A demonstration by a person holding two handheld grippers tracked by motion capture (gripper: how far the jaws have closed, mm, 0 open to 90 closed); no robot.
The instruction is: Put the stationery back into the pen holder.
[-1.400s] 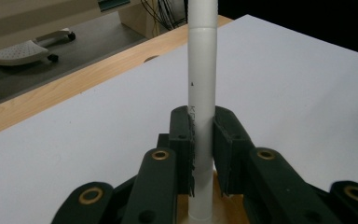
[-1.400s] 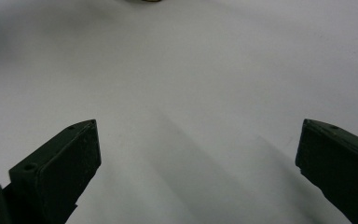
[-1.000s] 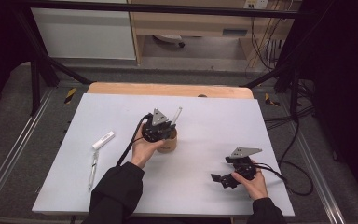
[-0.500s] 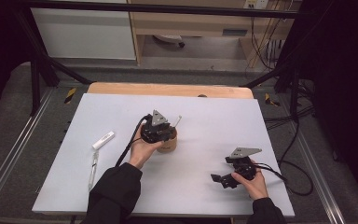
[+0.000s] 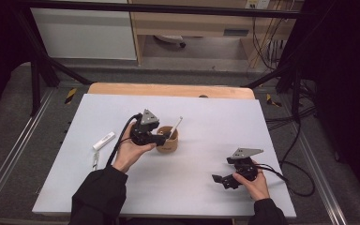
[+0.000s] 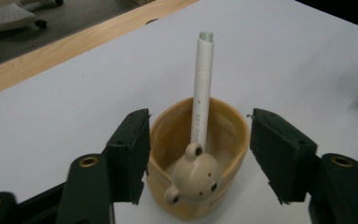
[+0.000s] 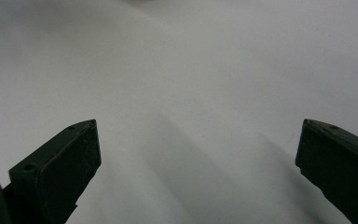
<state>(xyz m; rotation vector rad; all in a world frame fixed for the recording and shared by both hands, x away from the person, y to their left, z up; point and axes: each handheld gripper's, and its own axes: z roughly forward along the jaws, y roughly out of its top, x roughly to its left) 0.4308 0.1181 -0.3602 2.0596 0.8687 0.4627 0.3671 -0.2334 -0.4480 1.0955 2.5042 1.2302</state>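
A tan cup (image 5: 168, 144) with a small bear head on its rim stands in the middle of the white table (image 5: 206, 117). A white pen (image 5: 176, 125) stands in it, leaning up and to the right. My left gripper (image 5: 161, 138) sits just left of the cup. Its jaws have just been opening. In the left gripper view the cup (image 6: 223, 135) and pen (image 6: 202, 93) lie between the spread pads (image 6: 131, 149), which do not press on them; the left gripper (image 6: 200, 122) is open. My right gripper (image 5: 222, 180) rests open and empty near the front right, open (image 7: 200, 140) over bare table.
A white marker-like stick (image 5: 103, 140) lies on the table left of my left hand, with a thin white item (image 5: 94, 161) just in front of it. A wooden strip (image 5: 168, 90) runs along the table's far edge. Cables trail off the right side.
My left gripper has let go of the pen, opened, and drawn back left and up from the cup. The pen now stands free in the cup. The right gripper has stayed put.
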